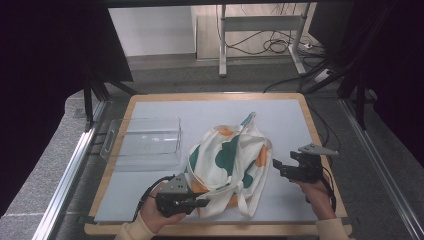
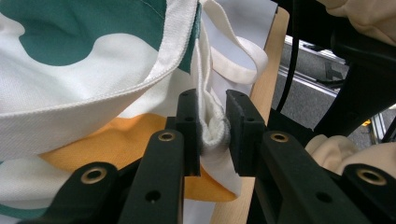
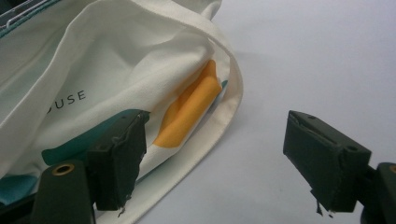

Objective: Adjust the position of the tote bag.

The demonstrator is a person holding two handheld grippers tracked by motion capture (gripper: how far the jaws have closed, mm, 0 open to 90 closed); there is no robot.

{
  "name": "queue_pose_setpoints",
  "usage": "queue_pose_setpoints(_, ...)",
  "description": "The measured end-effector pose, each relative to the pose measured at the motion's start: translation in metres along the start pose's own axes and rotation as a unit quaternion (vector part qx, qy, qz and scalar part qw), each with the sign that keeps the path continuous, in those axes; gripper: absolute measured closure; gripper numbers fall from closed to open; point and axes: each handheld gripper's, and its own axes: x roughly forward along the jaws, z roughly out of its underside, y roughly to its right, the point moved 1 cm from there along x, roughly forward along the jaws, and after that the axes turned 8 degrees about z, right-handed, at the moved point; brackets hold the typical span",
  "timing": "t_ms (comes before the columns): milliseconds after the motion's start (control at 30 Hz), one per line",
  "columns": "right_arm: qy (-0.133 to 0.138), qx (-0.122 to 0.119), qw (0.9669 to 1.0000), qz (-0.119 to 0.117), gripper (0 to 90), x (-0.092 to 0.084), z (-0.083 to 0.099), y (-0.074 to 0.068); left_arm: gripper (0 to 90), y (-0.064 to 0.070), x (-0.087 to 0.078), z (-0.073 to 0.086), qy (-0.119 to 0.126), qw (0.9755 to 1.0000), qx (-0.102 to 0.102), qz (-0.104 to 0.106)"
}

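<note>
Lying crumpled on the grey surface [image 1: 150, 200], the bag [image 1: 227, 160] — white cloth with green and orange patches — sits near the front edge, its long handle [image 1: 248, 118] trailing away toward the far side and another strap looping down at the near side. In the left tool's view the bag's hem [image 2: 154, 77] runs across the top, and a bunched fold of white cloth [image 2: 214, 133] is pinched between the two black pads.

Left tool [image 1: 202, 202]: at the bag's near left corner, jaws narrow and clamped on that fold, pads pressing it from both sides.

Right tool [image 1: 276, 165]: just beside the bag's right edge, jaws wide — in its own view one jaw lies over the cloth and the other over bare surface, with nothing squeezed between them. Grey letters "USE" [image 3: 67, 100] show on the bag's inner face there.

Left of the bag, well apart from it, stands a clear tray [image 1: 116, 131]. A wooden board [image 1: 210, 96] rims the grey surface all round the bag.
</note>
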Motion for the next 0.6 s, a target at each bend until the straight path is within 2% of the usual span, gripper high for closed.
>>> queue_pose_setpoints(300,-0.005,-0.007,0.9999,-0.008,25.1,0.000,-0.010,-0.002,77.2,-0.001,-0.002,0.002,0.001,1.0000,0.003,-0.002)
queue_pose_setpoints(400,0.003,-0.017,0.9998,-0.013,25.7,0.002,-0.023,-0.006,77.2,-0.001,-0.002,0.006,0.002,1.0000,0.005,-0.003)
queue_pose_setpoints(600,-0.003,-0.041,0.9991,-0.005,25.9,0.015,-0.052,-0.017,77.2,0.000,-0.002,0.007,0.003,0.9999,0.009,-0.005)
